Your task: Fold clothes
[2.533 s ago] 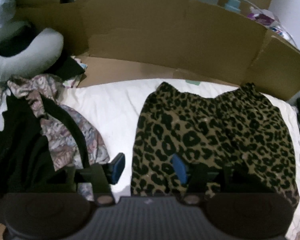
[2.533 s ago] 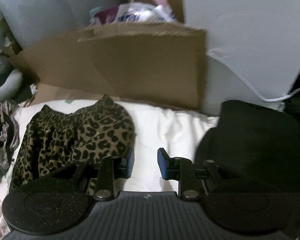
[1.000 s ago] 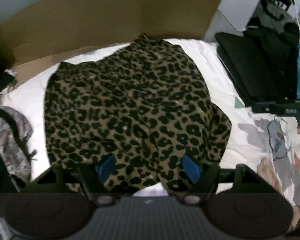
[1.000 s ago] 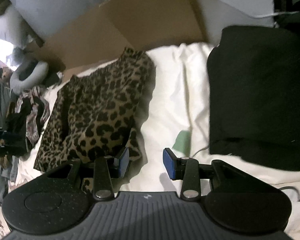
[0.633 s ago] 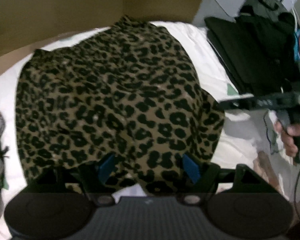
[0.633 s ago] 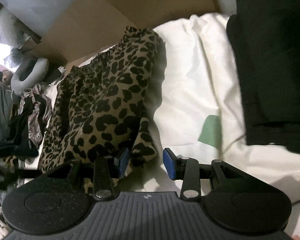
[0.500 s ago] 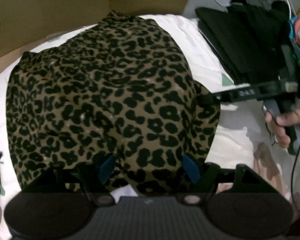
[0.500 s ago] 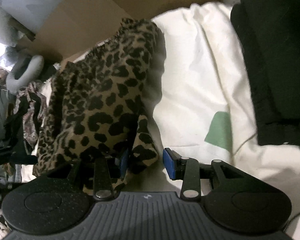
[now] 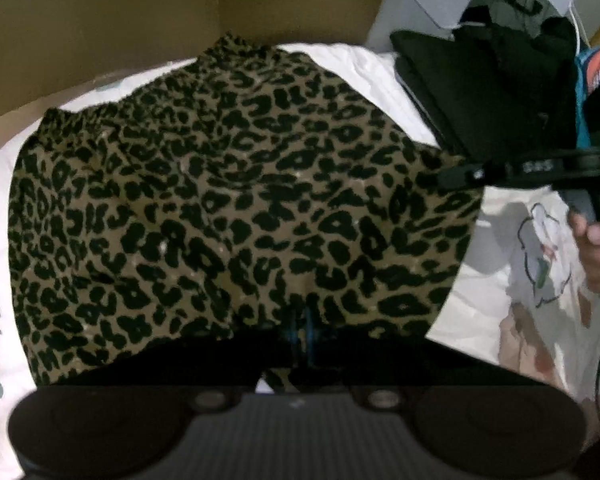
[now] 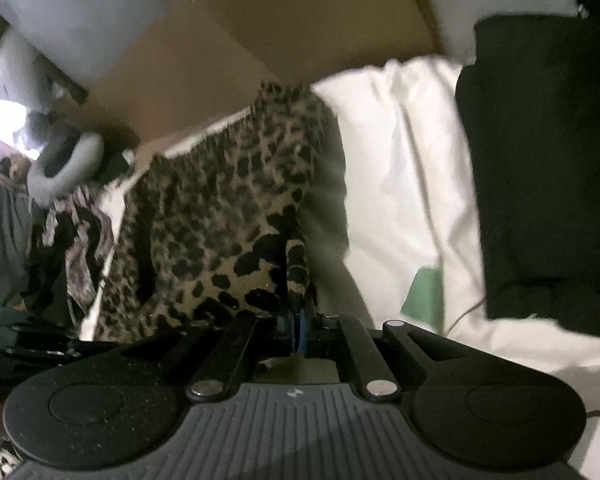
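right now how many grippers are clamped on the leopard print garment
2. The left gripper pinches the leopard print garment at its near hem; the right gripper pinches its right corner.

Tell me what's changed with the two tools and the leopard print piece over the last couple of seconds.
Both tools closed in on the leopard print garment and shut on its near edge: the left tool at the middle of the hem, the right tool at the corner. The fabric there has bunched and lifted. The black folded pile and cardboard stayed put.
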### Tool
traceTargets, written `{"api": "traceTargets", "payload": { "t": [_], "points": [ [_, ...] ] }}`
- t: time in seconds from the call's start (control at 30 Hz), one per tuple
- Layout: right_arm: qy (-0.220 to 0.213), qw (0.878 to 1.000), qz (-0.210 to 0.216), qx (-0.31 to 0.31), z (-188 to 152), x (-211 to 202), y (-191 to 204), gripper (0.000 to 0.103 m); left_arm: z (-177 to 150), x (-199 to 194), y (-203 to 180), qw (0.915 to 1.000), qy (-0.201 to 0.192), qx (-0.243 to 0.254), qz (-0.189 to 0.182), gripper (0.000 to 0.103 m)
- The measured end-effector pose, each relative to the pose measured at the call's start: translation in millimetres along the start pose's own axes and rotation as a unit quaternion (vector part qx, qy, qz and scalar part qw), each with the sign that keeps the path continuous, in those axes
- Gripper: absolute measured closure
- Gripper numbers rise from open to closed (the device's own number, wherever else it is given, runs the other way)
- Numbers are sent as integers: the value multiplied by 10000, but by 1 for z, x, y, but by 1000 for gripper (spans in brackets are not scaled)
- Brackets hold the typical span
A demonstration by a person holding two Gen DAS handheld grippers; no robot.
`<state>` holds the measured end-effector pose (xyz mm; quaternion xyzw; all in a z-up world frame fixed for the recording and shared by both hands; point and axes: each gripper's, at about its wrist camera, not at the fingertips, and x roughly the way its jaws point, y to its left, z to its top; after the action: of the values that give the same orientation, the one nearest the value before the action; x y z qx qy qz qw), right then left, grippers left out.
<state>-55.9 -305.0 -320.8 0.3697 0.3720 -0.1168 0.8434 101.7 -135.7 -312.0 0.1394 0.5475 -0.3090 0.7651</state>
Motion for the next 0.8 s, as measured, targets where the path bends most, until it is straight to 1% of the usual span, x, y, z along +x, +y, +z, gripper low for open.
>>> {"api": "traceTargets", "payload": {
  "t": [0.23,0.37,0.53,0.57,0.6,0.63,0.67,0.7,0.77,0.8],
  "points": [
    [-502,9987,-55,-80,25,-43,9,103,7,-3,-2,9999,-97,-26,-42,100],
    [-729,9972,-131,-124,37,-62,9,103,7,-2,0,9999,-95,-43,-34,94],
    [-919,9955,-168,-186,37,-81,12,103,4,3,7,9999,0,-114,76,92],
    [-921,9952,-229,-220,36,-82,13,103,3,4,9,9999,22,-135,91,90],
    [-825,9959,-290,-242,33,-78,11,103,2,5,10,9998,45,-154,105,87],
    [-707,9966,-348,-260,31,-74,10,98,2,6,11,9998,67,-172,118,86],
    [-590,9971,-405,-278,29,-70,9,98,1,7,12,9997,90,-190,132,82],
    [-576,9974,-381,-197,25,-68,4,94,0,7,13,9996,113,-207,146,80],
    [-594,9977,-311,-39,16,-67,-5,68,0,8,12,9996,123,-175,165,76],
    [-611,9975,-357,-9,11,-67,-9,52,0,9,11,9997,126,-153,174,72]
  ]
}}
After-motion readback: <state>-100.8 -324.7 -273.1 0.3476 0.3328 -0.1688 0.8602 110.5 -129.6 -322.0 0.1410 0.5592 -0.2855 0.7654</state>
